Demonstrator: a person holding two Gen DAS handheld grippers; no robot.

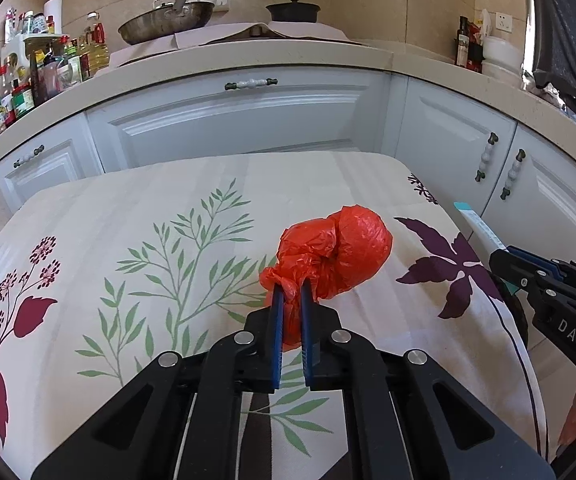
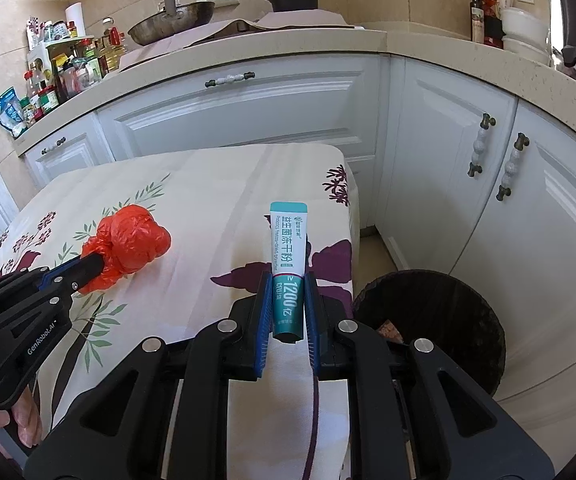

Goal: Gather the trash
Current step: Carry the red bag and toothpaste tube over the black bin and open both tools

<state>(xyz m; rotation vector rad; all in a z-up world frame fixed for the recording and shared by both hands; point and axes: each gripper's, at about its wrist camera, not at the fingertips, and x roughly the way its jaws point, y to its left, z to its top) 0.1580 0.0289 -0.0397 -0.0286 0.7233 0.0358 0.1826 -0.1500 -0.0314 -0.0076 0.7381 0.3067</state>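
A: Where's the trash?

B: Two pieces. A crumpled red plastic bag [image 1: 330, 256], glossy and balled up, sits on the flowered tablecloth [image 1: 136, 216] with its knotted end pinched tight in the left gripper [image 1: 290, 294].

A: And the other?

B: A flat white-and-teal sachet [image 2: 286, 264], a long narrow strip, stands upright between the right gripper [image 2: 287, 280]'s blue ribbed pads, clamped at its lower teal part, above the table's near corner.

A: Anything close by?

B: One round dark bin [image 2: 432, 320] on the floor just right of the table, beside white panelled cabinets [image 2: 272, 108]. One steel wok [image 1: 168, 20] and one black lidded pot [image 1: 293, 10] on the counter behind
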